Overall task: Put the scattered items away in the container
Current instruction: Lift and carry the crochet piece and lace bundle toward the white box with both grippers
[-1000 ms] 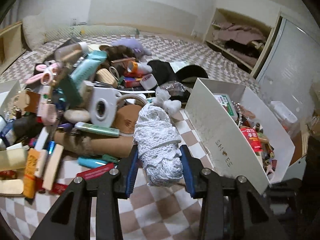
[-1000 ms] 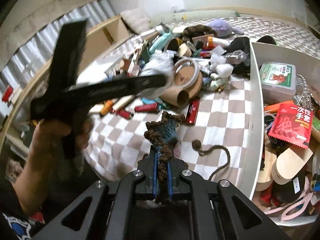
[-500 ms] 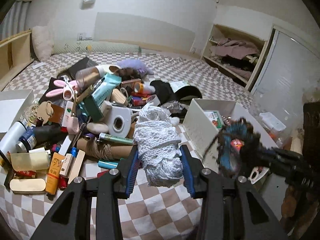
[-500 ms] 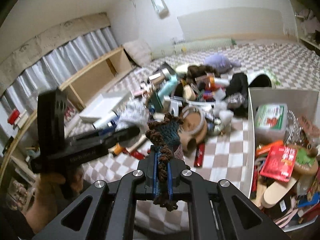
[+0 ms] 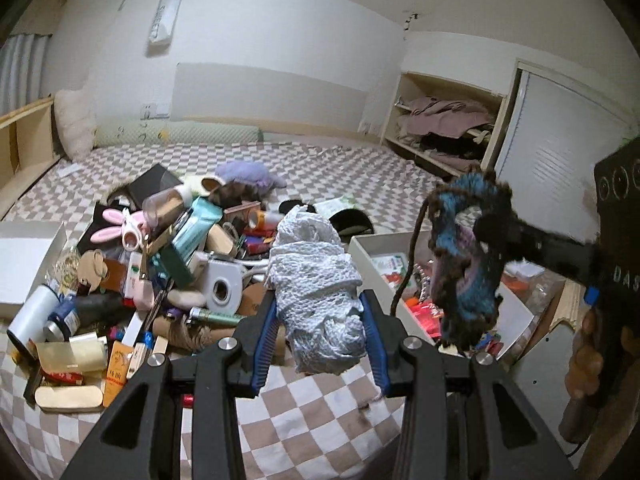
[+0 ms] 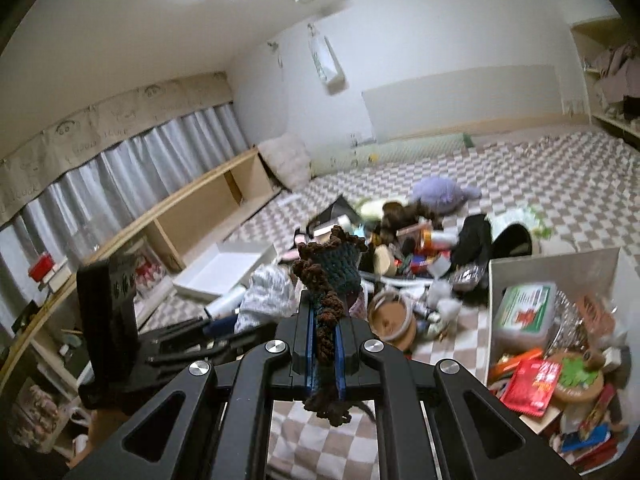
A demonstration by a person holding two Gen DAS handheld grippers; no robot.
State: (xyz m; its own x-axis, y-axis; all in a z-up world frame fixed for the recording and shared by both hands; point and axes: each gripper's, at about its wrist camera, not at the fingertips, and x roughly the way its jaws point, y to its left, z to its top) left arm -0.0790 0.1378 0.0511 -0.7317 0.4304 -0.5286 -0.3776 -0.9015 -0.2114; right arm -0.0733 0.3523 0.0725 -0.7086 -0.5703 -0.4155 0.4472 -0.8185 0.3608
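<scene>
White mesh bundle [image 5: 318, 292] sits pinched between the left gripper [image 5: 318, 334] jaws, which are part-open around its lower half, held up over the checked bedding [image 5: 320, 412]. Right gripper [image 6: 323, 350] jaws are nearly closed on a brown-teal crochet piece [image 6: 330, 276], also in the air, with its cord [image 5: 410, 256] dangling. Both items look soft, light and squashy; neither seems fragile, and a mid-body pinch should hold, though the loose cord may snag. White box [image 6: 552, 266] on the bed at right already holds packets and a green tub [image 6: 524, 312]. A pile [image 5: 168, 264] of clutter remains beside it. Both held items are outside the box.
</scene>
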